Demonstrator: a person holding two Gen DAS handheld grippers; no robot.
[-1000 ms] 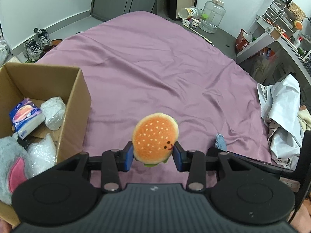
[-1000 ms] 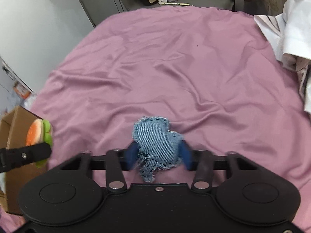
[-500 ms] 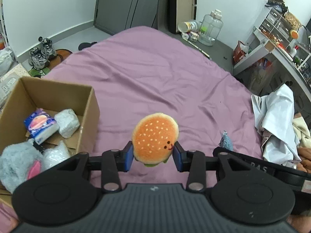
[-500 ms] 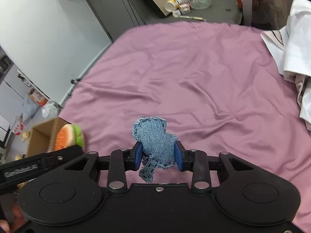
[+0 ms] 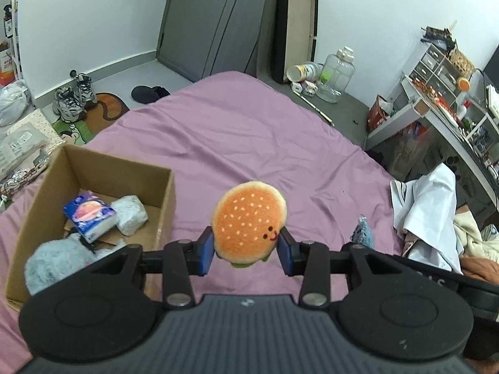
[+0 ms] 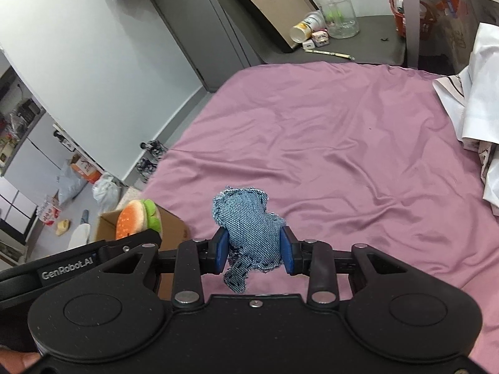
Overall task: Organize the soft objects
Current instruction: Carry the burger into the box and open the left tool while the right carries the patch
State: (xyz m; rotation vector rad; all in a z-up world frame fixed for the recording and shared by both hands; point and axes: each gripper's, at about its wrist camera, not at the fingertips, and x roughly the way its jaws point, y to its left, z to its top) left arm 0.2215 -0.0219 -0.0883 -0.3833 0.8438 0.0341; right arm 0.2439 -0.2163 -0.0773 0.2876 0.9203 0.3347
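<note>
The left claw (image 5: 246, 251) grips the burger plush (image 5: 248, 219), the right claw (image 6: 253, 254) the denim piece (image 6: 249, 233); carry both above the cardboard box (image 5: 162, 199) before releasing.

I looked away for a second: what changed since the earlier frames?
Both claws rose off the purple bedsheet. The right claw has just been closing on the denim toy. The left claw still grips the burger plush. The cardboard box stayed put.
</note>
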